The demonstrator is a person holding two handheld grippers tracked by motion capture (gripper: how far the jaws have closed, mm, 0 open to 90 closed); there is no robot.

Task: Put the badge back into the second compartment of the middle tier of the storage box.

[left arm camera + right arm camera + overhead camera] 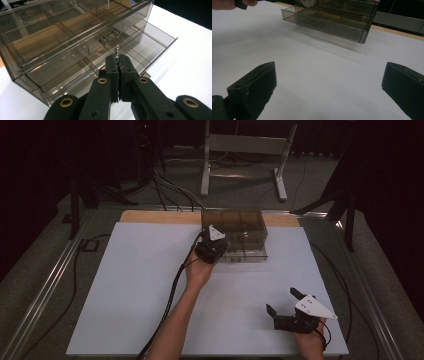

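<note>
A smoky clear drawer box stands at the far middle of the white table top. Its lower drawer is pulled out, with empty-looking compartments. My left gripper hovers at the box's front left, jaws pressed together on a small silvery chain-like piece that sticks up from the tips, over the open drawer. My right gripper rests near the front right of the table, jaws wide apart and empty, facing the box from a distance.
A wooden strip edges the table's far side. Black cables trail from the left gripper across the table. A grey metal stand is on the floor behind. Metal rails run beside the table.
</note>
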